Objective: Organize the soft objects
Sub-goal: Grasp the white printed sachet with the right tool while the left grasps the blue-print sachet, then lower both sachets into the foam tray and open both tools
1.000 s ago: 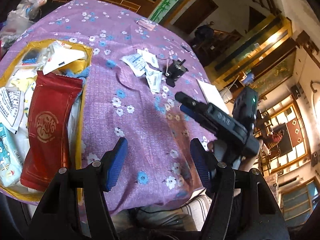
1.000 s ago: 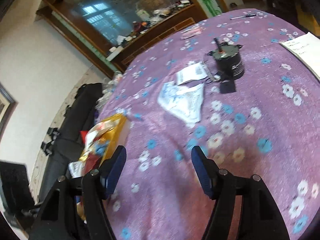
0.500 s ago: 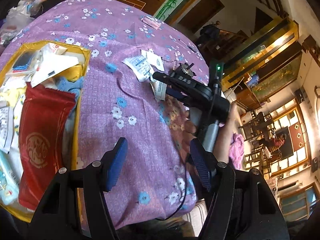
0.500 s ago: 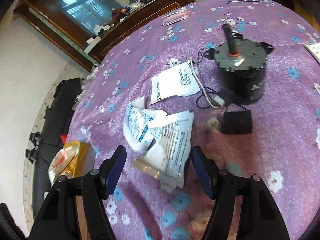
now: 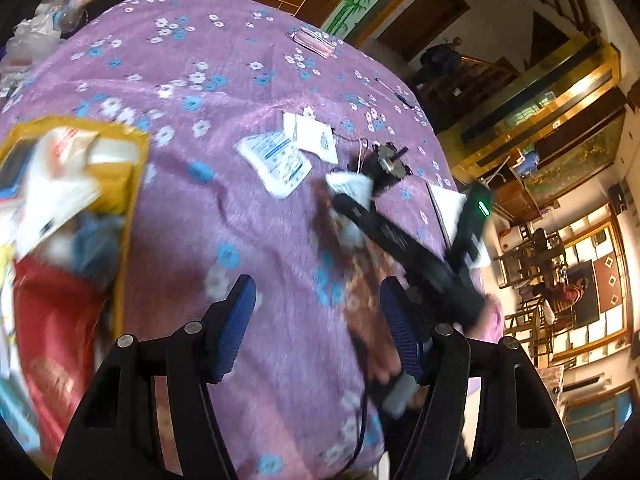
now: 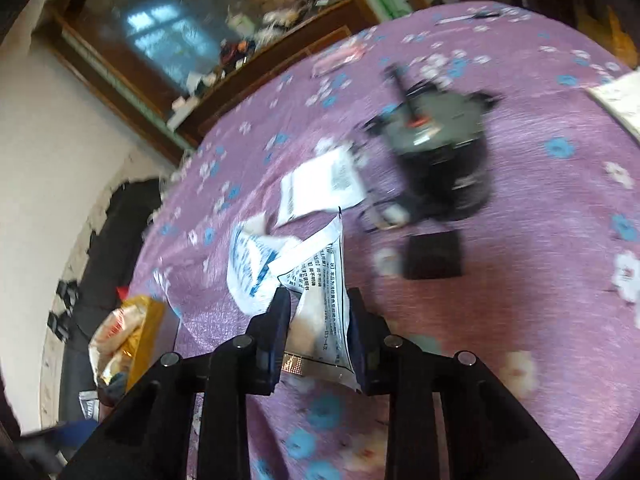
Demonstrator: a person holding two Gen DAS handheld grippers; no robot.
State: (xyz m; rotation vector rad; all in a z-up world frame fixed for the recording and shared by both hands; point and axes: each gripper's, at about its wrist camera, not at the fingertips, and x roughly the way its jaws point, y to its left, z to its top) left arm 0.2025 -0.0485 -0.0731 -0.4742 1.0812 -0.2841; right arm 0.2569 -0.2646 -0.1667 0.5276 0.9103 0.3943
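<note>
My right gripper (image 6: 318, 316) is shut on a white printed soft packet (image 6: 324, 300) and holds it just above the purple flowered tablecloth (image 6: 520, 240). In the left wrist view the right gripper (image 5: 352, 204) shows at centre right with the white packet (image 5: 350, 188) at its tip. Two more white packets (image 5: 276, 160) lie on the cloth beyond it; they also show in the right wrist view (image 6: 252, 264). My left gripper (image 5: 318, 320) is open and empty above the cloth. A yellow box (image 5: 128, 208) full of soft packs sits at the left.
A black motor (image 6: 444, 160) with wires and a small black block (image 6: 432, 256) stands just right of the packets. A white paper sheet (image 6: 620, 100) lies at the far right. A pink item (image 5: 314, 42) and a pen (image 6: 464, 18) lie at the table's far side.
My right gripper has closed on the white packet and lifted it off the cloth. The left gripper has stayed open, its view shifted slightly.
</note>
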